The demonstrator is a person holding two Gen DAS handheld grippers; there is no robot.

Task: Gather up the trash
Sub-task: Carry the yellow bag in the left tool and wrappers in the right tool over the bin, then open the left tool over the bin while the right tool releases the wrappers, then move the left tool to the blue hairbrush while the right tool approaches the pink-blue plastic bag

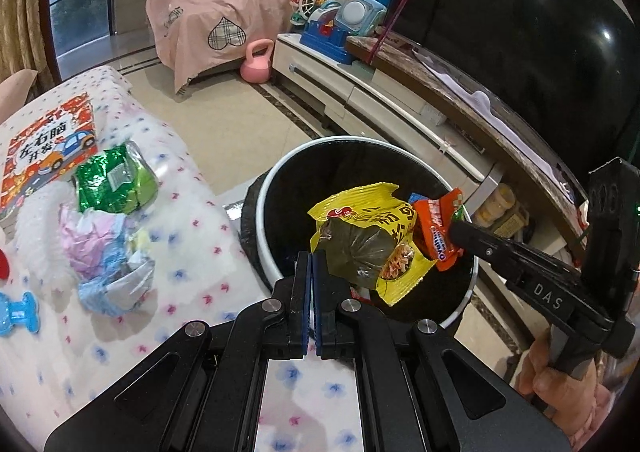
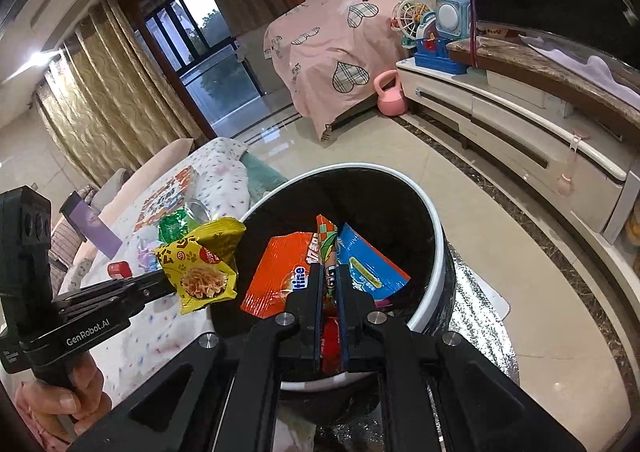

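A round bin with a white rim and a black inside stands on the floor beside the table. My left gripper is shut on a crumpled yellow snack wrapper, which hangs over the bin's mouth. From the right, my right gripper holds an orange wrapper beside it. In the right wrist view the right gripper is shut on a bundle: an orange wrapper, a striped one and a blue one, all above the bin. The left gripper holds the yellow wrapper at the bin's left edge.
On the flowered tablecloth lie a green foil wrapper, crumpled pastel wrappers, a picture book and a blue toy. A white TV cabinet with a dark screen runs behind the bin. A pink kettlebell sits on the floor.
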